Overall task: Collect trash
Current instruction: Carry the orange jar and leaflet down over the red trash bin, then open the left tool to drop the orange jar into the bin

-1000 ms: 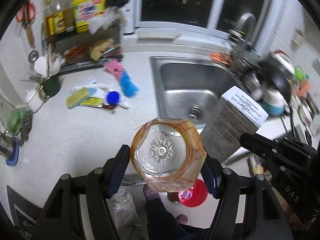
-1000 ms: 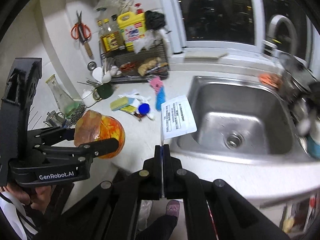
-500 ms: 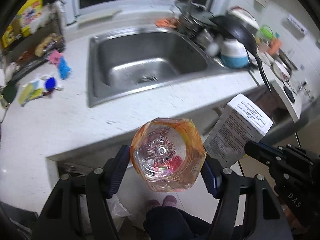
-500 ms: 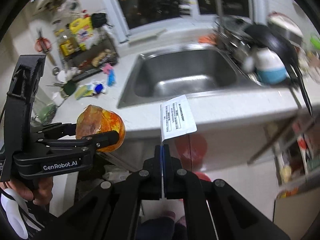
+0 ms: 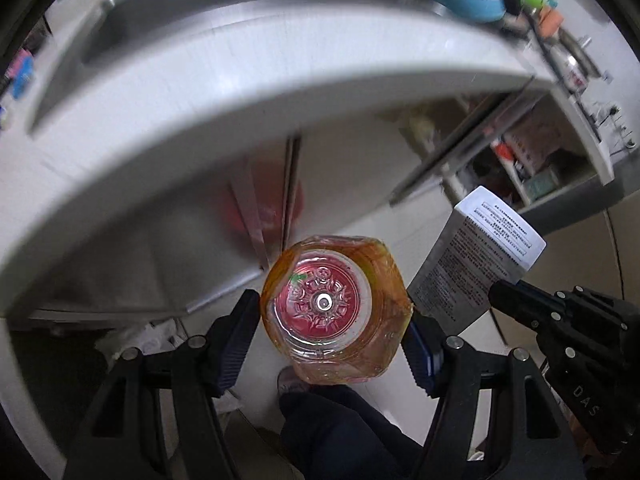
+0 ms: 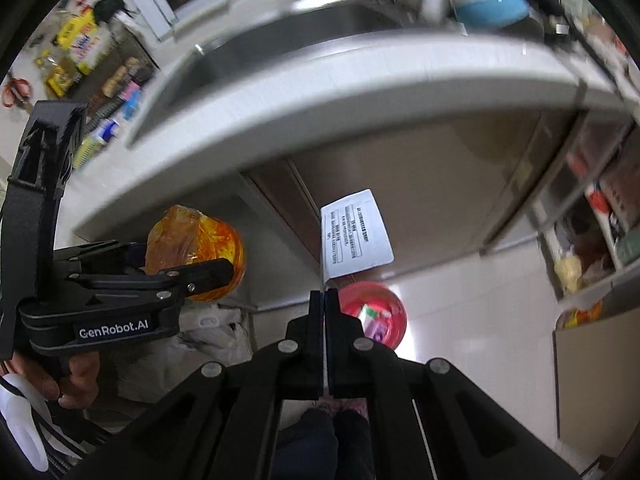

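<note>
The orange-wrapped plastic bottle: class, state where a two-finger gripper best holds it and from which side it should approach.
Grip the bottle across its faceted body, coming from its side so the pads meet opposite flat faces, as the left gripper does now. The flats keep it from rolling.

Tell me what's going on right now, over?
Left tool shut on orange bottle. Right tool shut on white box. Red bin below on floor, path unobstructed.
</note>
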`<state>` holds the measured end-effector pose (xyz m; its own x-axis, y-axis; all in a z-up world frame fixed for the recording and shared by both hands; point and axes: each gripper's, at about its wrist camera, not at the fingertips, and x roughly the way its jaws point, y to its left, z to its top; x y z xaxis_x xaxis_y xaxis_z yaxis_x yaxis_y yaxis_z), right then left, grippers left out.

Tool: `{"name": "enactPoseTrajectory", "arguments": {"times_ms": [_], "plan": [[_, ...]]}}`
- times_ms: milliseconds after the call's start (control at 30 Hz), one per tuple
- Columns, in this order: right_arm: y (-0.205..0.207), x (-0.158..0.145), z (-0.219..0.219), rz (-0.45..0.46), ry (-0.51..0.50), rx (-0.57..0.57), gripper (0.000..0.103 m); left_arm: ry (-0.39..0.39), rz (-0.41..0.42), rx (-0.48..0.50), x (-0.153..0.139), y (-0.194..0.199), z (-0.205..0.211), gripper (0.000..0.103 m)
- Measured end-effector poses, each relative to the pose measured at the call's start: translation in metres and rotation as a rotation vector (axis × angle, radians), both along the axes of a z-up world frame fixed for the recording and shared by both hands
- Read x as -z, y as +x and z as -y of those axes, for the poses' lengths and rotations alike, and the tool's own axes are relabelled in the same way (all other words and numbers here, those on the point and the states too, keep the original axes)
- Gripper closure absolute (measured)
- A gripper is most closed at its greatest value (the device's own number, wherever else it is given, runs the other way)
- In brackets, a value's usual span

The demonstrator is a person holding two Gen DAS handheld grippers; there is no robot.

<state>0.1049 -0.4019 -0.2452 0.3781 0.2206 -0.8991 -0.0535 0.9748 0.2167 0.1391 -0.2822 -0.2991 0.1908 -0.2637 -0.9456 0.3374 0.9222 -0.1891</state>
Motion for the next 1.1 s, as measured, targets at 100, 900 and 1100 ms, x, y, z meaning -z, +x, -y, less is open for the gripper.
{"name": "enactPoseTrajectory", "arguments": {"times_ms": [100,900,1100], "plan": [[0.008,0.041,0.004,-0.039,0.004,0.006,0.102,0.008,-0.037,-0.003,0.045,0.006,0.008,0.038],[0.04,0.314,0.036,-0.151,-0.022,0.008,0.102,0.039,-0.163,0.095,0.334,0.043,0.06,0.037],[0.033,0.315,0.038,-0.164,-0.014,0.023,0.102,0.047,-0.177,0.114,0.341,0.042,0.055,0.035]]}}
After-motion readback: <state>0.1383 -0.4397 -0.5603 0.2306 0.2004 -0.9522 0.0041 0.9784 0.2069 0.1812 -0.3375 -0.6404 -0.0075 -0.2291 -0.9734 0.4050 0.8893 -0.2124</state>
